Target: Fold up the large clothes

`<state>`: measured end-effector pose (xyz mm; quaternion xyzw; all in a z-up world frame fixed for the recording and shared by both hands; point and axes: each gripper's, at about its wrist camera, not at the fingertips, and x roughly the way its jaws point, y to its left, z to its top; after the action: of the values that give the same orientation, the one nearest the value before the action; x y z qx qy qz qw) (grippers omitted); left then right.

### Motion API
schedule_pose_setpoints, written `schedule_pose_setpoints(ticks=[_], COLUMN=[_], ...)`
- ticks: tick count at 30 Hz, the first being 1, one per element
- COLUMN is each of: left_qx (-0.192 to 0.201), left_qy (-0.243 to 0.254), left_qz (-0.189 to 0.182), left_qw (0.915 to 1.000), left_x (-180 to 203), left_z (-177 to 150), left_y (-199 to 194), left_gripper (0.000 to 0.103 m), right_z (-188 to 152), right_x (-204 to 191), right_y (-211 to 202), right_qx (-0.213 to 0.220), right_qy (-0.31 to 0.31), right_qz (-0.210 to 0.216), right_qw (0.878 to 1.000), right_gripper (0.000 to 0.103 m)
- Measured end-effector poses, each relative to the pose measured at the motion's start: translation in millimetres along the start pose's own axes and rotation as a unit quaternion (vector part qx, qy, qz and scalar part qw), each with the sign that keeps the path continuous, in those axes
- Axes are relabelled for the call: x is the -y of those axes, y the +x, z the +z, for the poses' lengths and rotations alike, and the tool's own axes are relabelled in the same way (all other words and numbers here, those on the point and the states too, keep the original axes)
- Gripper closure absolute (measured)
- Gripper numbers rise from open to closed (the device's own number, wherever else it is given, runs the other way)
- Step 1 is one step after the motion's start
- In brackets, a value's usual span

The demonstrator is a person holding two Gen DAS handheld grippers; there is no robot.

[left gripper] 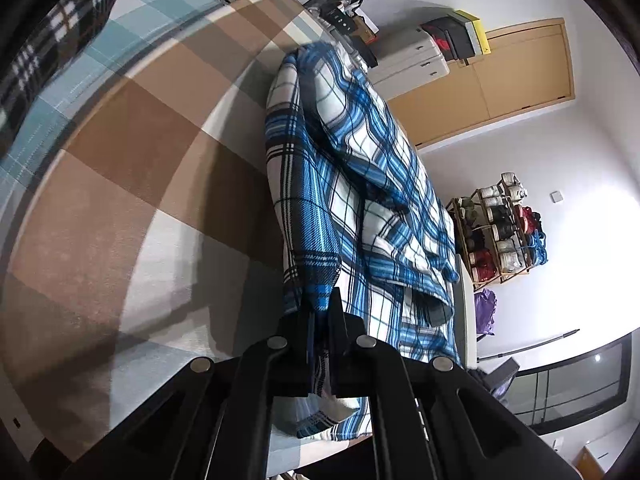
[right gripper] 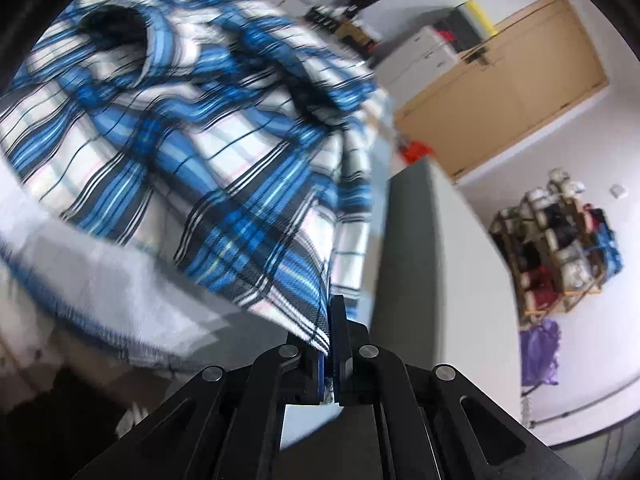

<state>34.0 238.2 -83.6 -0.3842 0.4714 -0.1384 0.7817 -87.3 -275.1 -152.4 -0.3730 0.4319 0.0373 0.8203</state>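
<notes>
With both grippers pinching its edge, the blue plaid garment [left gripper: 352, 168] stretches toward twelve o'clock over the checked bed [left gripper: 132, 184] — left gripper [left gripper: 320, 308] and right gripper [right gripper: 332, 320] clamped on cloth, likely carrying a fold across

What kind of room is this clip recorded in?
Most likely a bedroom at home. The blue plaid garment lies on a bed with a brown and white checked cover. A rack packed with shoes stands by the wall, and storage boxes are stacked near a wooden door.
</notes>
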Motion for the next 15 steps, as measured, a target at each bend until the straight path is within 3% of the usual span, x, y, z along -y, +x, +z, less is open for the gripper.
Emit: schedule_pose_setpoints(ticks=[4, 7, 10, 11, 12, 13, 14, 15], left_qx=[0.0, -0.003, -0.009, -0.012, -0.013, -0.014, -0.014, -0.012], left_qy=[0.015, 0.025, 0.03, 0.029, 0.028, 0.026, 0.023, 0.02], left_qz=[0.006, 0.015, 0.016, 0.018, 0.02, 0.022, 0.024, 0.025], left_qw=[0.9999, 0.9996, 0.9994, 0.9994, 0.9993, 0.9993, 0.9994, 0.9994], left_x=[2, 4, 6, 5, 5, 4, 3, 3], left_z=[-1, -3, -2, -2, -2, -2, -1, -2], left_y=[-4, -3, 0, 1, 2, 2, 2, 1], left_gripper=[0.103, 0.103, 0.103, 0.103, 0.103, 0.103, 0.103, 0.103], right_z=[-20, -33, -43, -46, -45, -45, -43, -40], right_x=[-11, 18, 62, 79, 87, 97, 99, 98], right_y=[-18, -28, -30, -25, -23, -14, -6, -3], right_qx=[-0.032, -0.034, -0.017, -0.013, -0.01, -0.009, -0.017, -0.022], right_qy=[-0.027, 0.063, 0.193, 0.242, 0.267, 0.301, 0.317, 0.324], right_qz=[0.048, 0.139, 0.218, 0.256, 0.279, 0.314, 0.336, 0.342], right_qw=[0.998, 0.988, 0.956, 0.936, 0.922, 0.9, 0.887, 0.882], right_gripper=[0.1, 0.1, 0.1, 0.1, 0.1, 0.099, 0.099, 0.099])
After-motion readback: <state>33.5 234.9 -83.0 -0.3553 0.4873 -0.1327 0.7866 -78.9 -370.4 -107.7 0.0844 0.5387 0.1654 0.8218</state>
